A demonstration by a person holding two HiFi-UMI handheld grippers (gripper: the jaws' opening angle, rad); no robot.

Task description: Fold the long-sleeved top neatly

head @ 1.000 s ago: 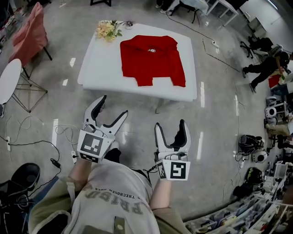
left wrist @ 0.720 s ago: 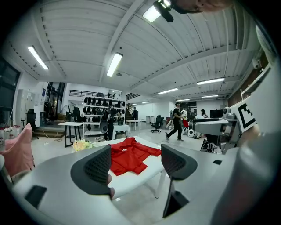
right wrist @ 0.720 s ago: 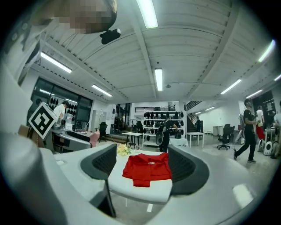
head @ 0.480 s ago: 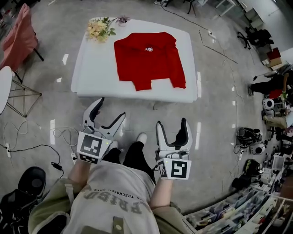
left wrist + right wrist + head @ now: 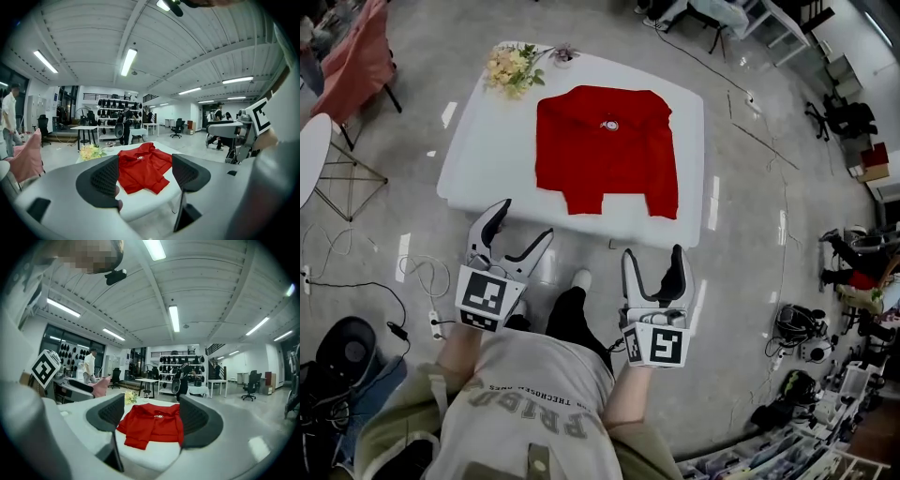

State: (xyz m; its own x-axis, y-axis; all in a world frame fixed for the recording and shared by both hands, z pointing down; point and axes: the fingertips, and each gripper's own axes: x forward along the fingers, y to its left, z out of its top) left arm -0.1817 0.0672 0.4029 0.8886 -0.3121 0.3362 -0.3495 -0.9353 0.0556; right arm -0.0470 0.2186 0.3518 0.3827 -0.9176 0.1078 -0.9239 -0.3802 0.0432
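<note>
A red top (image 5: 607, 148) lies spread at the middle of a white tabletop (image 5: 487, 141). Just short of the tabletop's near edge, over the floor, a person holds the left tool (image 5: 523, 219) and right tool (image 5: 652, 253), both released with jaws wide and empty, apart from the top. Flowers (image 5: 511, 67) sit at the tabletop's far left corner.
</note>
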